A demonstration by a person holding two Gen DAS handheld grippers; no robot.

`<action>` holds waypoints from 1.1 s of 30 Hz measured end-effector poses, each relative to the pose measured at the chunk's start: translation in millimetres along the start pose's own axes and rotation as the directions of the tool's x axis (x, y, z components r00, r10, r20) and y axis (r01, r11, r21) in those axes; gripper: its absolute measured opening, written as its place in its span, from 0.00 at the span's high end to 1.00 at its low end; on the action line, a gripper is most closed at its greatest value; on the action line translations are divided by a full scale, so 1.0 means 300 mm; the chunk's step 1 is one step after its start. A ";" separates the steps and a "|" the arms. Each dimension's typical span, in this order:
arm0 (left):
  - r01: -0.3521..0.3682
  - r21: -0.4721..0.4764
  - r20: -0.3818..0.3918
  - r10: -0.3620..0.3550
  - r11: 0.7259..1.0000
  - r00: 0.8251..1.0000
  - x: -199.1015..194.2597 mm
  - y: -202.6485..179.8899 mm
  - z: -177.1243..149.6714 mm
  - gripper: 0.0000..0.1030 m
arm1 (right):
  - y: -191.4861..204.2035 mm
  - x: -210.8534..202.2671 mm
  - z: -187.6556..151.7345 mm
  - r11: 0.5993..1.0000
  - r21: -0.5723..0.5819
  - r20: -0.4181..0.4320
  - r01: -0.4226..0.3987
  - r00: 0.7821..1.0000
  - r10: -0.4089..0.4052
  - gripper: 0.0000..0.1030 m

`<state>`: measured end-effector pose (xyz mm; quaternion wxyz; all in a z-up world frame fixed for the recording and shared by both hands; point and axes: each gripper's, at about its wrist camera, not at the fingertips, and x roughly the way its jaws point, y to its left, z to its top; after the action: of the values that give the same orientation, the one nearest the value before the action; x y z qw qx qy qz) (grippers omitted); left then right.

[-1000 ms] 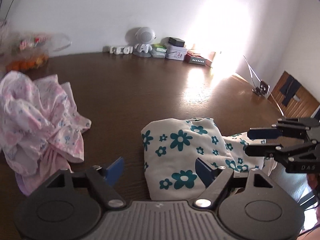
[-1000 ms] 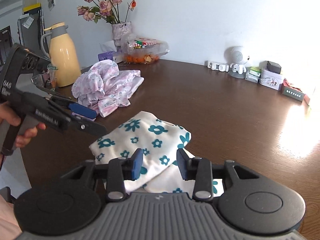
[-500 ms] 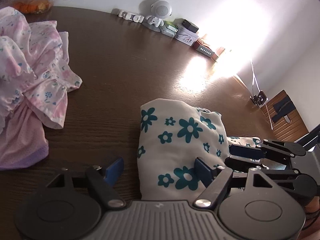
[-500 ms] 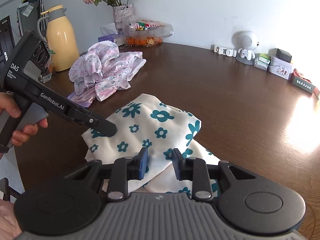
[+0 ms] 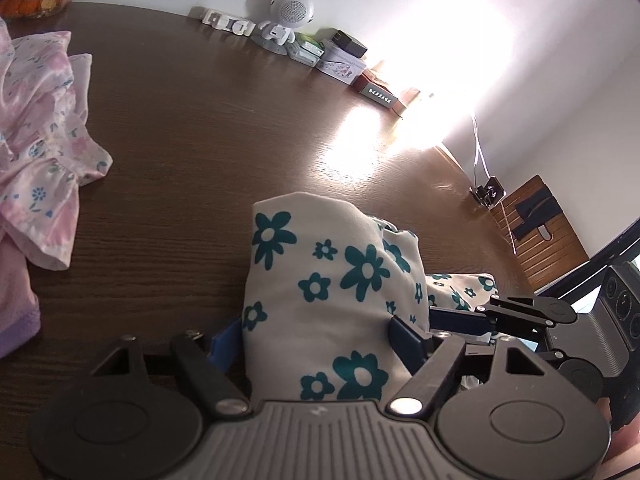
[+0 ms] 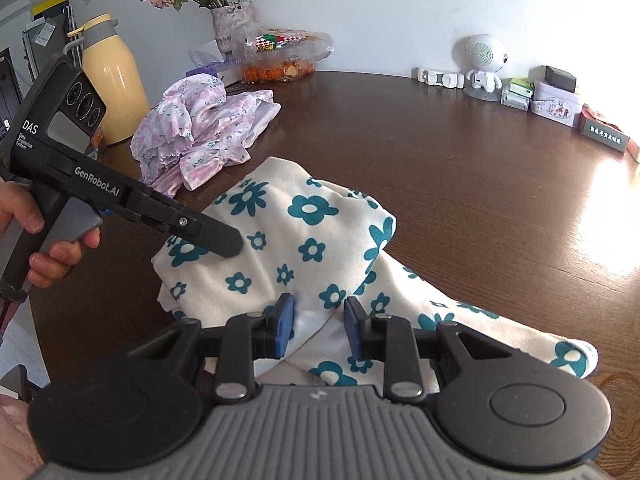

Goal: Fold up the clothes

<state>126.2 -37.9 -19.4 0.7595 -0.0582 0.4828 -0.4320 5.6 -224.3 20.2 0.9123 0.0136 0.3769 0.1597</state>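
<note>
A cream cloth with teal flowers lies folded in a bundle on the dark wooden table. My left gripper is open and straddles the near end of the bundle, one pad on each side. Seen from the right wrist, the left gripper rests its tip on the cloth's left part, held by a hand. My right gripper is over a white fold at the cloth's near edge, jaws narrowed but still apart. In the left wrist view the right gripper sits at the cloth's right edge.
A crumpled pink floral garment lies to the left. A yellow flask, a flower vase and a bag of food stand behind it. A white robot toy and small boxes line the far edge. A wooden chair stands right.
My left gripper moved forward and down until its fingers straddle the flowered cloth. The right gripper's jaws narrowed and it came closer to the cloth's near fold.
</note>
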 end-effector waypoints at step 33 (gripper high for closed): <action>-0.516 0.671 0.312 0.428 0.532 0.848 -0.048 -0.466 -0.103 0.69 | -0.065 -0.114 -0.047 0.999 0.011 0.037 0.035 0.999 -0.035 0.73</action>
<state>15.8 -104.2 44.8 0.8300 0.3607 0.2226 -0.3626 -21.4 -254.5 30.7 0.9218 0.0146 0.3607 0.1415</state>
